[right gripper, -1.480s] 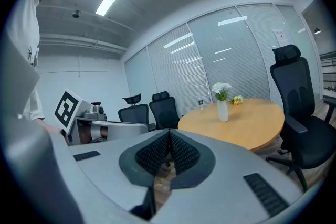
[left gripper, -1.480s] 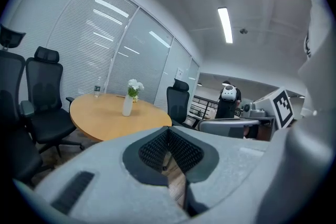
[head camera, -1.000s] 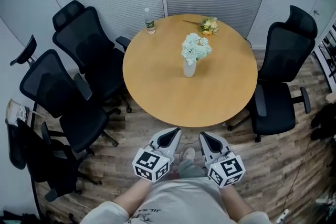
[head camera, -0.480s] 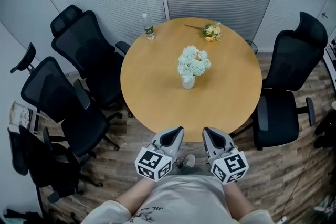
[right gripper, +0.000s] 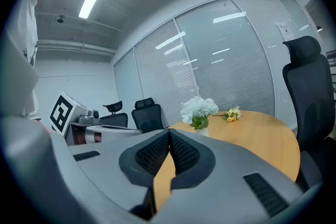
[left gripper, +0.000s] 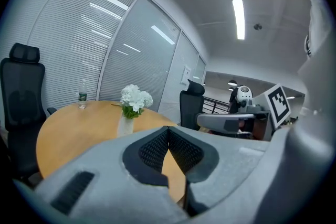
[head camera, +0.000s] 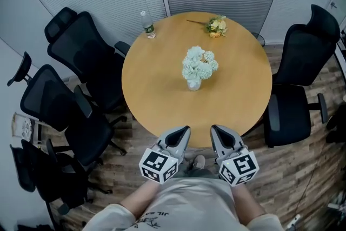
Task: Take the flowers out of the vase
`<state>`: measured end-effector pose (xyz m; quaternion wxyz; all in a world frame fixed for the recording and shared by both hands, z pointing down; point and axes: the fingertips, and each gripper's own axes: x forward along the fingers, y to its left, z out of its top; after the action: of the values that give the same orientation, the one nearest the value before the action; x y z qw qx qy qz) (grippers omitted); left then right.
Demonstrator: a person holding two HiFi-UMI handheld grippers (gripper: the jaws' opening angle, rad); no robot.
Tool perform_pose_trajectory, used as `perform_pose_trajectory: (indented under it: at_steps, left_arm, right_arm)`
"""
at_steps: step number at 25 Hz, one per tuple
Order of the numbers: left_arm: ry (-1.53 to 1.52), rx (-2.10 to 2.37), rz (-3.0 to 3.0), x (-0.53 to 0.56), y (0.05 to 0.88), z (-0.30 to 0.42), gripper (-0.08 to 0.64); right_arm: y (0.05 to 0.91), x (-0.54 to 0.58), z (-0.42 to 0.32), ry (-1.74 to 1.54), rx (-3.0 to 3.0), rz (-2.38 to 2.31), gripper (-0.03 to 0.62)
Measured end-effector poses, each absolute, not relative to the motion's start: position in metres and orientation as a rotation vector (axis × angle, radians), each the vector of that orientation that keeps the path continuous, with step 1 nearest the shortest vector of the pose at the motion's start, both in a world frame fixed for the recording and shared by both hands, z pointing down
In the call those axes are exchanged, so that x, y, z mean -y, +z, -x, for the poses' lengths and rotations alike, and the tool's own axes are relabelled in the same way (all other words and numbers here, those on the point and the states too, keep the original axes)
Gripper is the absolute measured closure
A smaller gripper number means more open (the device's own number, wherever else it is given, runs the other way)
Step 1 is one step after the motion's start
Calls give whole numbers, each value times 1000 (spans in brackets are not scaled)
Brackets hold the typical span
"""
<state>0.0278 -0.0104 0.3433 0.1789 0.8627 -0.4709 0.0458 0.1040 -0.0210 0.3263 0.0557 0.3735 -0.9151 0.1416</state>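
Observation:
A bunch of white flowers stands in a small white vase near the middle of the round wooden table. The same flowers and vase show in the left gripper view, and the flowers in the right gripper view. A small yellow bouquet lies at the table's far edge. My left gripper and right gripper are both shut and empty, side by side at the table's near edge, well short of the vase.
A water bottle stands at the table's far left. Black office chairs crowd the left side, and another chair stands at the right. Blinds cover the glass wall behind. The floor is wood plank.
Both grippers and the person have come forward to the table's near edge. The jaws stayed shut.

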Motion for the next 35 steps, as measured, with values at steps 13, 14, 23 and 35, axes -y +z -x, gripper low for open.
perform_pose_trajectory:
  at_steps: [13,14,23,35]
  left_arm:
    - [154,1313,-2468,69,349,9,551]
    - [157,1310,-2469,74,350,10,551]
    - [181,1290,-2467,118,369,23,551]
    - [215,1258,-2449,162,404,30,550]
  right_arm:
    - [333,81,-90,389,2731,-1206,586]
    - [336,87,-90,390,2725,-1211,586]
    - [355,134,-84,398,2698,-1241,584]
    - [396,183,-63,430,2685,-1228,583]
